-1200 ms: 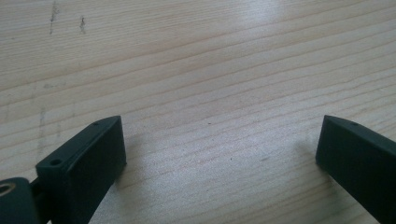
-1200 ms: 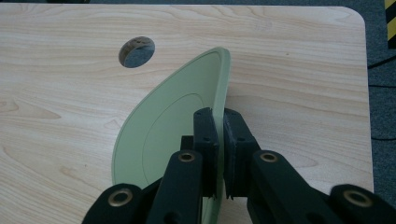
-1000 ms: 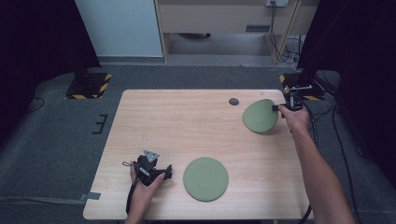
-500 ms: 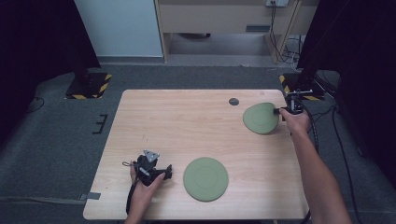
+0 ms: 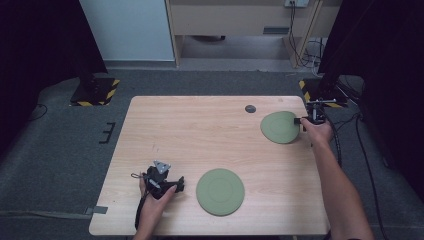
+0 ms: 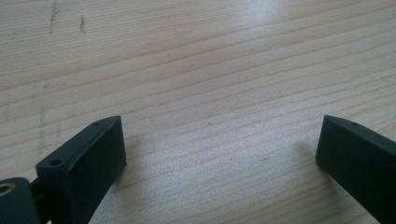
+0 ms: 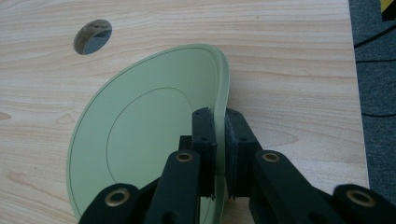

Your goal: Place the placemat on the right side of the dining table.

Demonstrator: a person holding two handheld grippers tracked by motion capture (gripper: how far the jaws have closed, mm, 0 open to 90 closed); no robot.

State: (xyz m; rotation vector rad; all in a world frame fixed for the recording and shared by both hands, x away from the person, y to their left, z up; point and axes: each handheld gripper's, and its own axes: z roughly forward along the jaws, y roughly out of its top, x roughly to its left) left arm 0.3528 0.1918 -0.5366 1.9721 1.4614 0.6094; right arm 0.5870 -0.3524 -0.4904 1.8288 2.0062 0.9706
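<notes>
Two flat green plates are on the wooden table point(image 5: 200, 135). One green plate point(image 5: 220, 191) lies flat near the front edge. The other green plate point(image 5: 279, 127) point(image 7: 140, 135) is at the far right, bent up at its right rim where my right gripper point(image 5: 302, 121) point(image 7: 219, 140) is shut on it. Both pads pinch the thin rim between them. My left gripper point(image 5: 167, 182) point(image 6: 219, 144) rests at the front left, just left of the near plate, with its jaws wide open over bare wood.
A small round hole point(image 5: 250, 108) point(image 7: 92, 36) is in the tabletop just left of the far plate. The table's right edge point(image 7: 357, 93) runs close beside the held plate, with grey carpet and cables beyond. Dark stands flank the table at the back.
The right gripper has sunk a little with the plate, which now lies lower and flatter on the table. The left hand has stayed still.
</notes>
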